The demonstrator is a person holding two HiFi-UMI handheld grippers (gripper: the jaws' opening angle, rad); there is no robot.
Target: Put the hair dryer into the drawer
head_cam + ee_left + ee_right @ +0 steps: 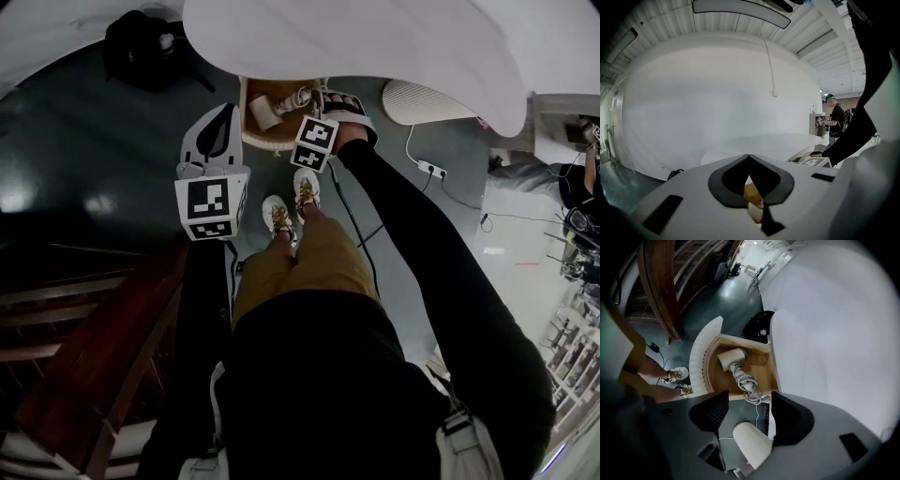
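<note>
Hair dryer (732,358) lies in open drawer (765,369). My right gripper (749,401) above drawer, jaws apart, free to push it shut; left gripper (749,161) jaws together, idle.

Bare wooden drawer (765,370), smooth matt plastic hair dryer (731,357), glossy floor (94,141)

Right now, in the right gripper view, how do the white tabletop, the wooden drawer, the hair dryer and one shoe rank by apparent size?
1. white tabletop, by far the largest
2. wooden drawer
3. hair dryer with its coiled cord, lying in the drawer
4. shoe, smallest, though probably farther from the camera
</note>
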